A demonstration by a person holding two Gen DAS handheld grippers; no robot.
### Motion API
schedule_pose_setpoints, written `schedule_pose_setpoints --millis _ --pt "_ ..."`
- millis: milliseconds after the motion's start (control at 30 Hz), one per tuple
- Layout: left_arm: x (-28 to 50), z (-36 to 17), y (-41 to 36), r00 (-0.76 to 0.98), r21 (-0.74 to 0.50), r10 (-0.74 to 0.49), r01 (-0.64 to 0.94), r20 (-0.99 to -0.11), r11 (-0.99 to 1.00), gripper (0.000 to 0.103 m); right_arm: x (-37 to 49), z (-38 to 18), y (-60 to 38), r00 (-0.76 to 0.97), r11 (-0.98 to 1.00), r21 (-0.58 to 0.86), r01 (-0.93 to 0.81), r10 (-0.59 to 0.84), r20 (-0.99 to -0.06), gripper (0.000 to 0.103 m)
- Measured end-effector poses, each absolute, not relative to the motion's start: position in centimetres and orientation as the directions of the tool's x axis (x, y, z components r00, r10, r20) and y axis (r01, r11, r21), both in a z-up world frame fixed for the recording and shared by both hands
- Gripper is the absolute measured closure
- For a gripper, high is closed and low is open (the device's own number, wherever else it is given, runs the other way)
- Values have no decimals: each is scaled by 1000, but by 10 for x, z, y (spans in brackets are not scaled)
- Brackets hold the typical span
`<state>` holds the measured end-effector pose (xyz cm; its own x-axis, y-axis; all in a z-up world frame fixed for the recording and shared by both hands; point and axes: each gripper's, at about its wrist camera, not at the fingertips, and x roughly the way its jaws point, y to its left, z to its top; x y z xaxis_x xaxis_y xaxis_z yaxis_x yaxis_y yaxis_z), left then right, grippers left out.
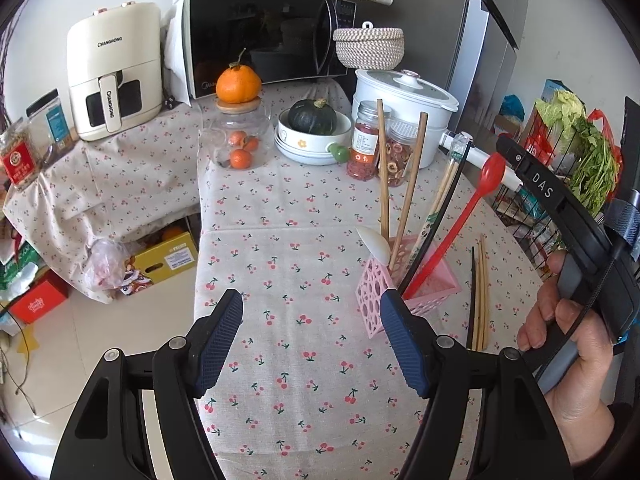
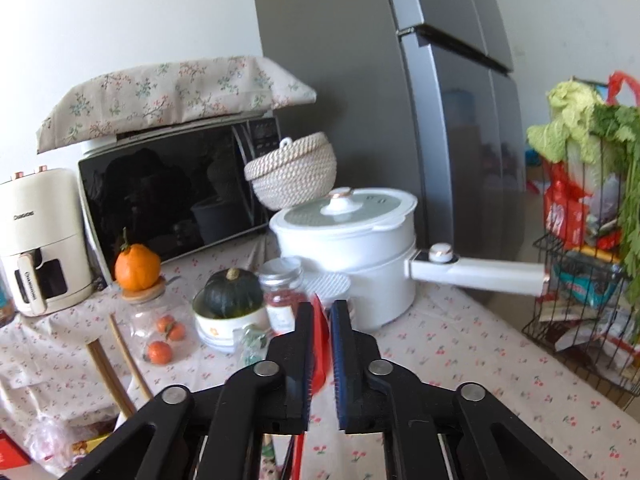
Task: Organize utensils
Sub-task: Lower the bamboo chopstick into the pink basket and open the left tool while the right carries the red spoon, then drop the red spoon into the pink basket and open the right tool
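Observation:
A pink perforated utensil holder (image 1: pixel 400 292) stands on the cherry-print table (image 1: pixel 304 360). It holds wooden chopsticks (image 1: pixel 404 184), a white spoon (image 1: pixel 374 242), wrapped chopsticks (image 1: pixel 444 192) and the lower end of a red spoon (image 1: pixel 464 220). My right gripper (image 2: pixel 320 312) is shut on the red spoon's bowl (image 2: pixel 319 344), above the holder. My left gripper (image 1: pixel 312 304) is open and empty, just left of the holder. Loose chopsticks (image 1: pixel 480 300) lie on the table right of the holder.
Behind the holder stand two jars (image 1: pixel 364 140), a bowl with a green squash (image 1: pixel 312 120), a glass jar of oranges (image 1: pixel 238 140) and a white pot (image 1: pixel 404 104). A microwave (image 1: pixel 264 36) and air fryer (image 1: pixel 114 72) sit at the back. A wire rack of vegetables (image 1: pixel 568 160) stands right.

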<state>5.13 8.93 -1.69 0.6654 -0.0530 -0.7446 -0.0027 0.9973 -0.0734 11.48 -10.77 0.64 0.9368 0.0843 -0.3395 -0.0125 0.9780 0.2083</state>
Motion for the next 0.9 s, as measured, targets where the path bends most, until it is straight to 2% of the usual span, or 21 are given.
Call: schedule_pose_setpoints --millis 33,67,100,233,300,500,667,900 --pt "52 -17 88 663 -72 -55 1 -747 997 29 114 6 -112 928 972 234 -28 112 -356 76" --pt "52 -18 87 660 -70 -56 5 -749 998 29 113 8 -117 921 966 257 -40 135 -365 61" --pt "51 -18 86 657 -69 -57 8 -752 998 29 110 9 -122 918 961 273 -50 152 -367 51" --pt "49 -19 76 647 -80 -80 29 -758 996 28 103 17 -147 898 955 288 -72 188 -399 38" --pt "48 -21 69 642 -84 -90 40 -761 996 25 102 17 -162 877 952 299 -72 203 -436 26" --pt "48 -30 38 597 -119 -145 83 -789 989 23 101 2 -210 792 966 259 -16 170 -586 19" --pt "50 -34 2 565 -124 -168 115 -808 986 22 101 -22 -243 672 991 130 36 73 -737 16" --pt "63 -39 -64 506 -58 -149 191 -850 980 22 97 -49 -283 545 996 74 44 38 -838 15"
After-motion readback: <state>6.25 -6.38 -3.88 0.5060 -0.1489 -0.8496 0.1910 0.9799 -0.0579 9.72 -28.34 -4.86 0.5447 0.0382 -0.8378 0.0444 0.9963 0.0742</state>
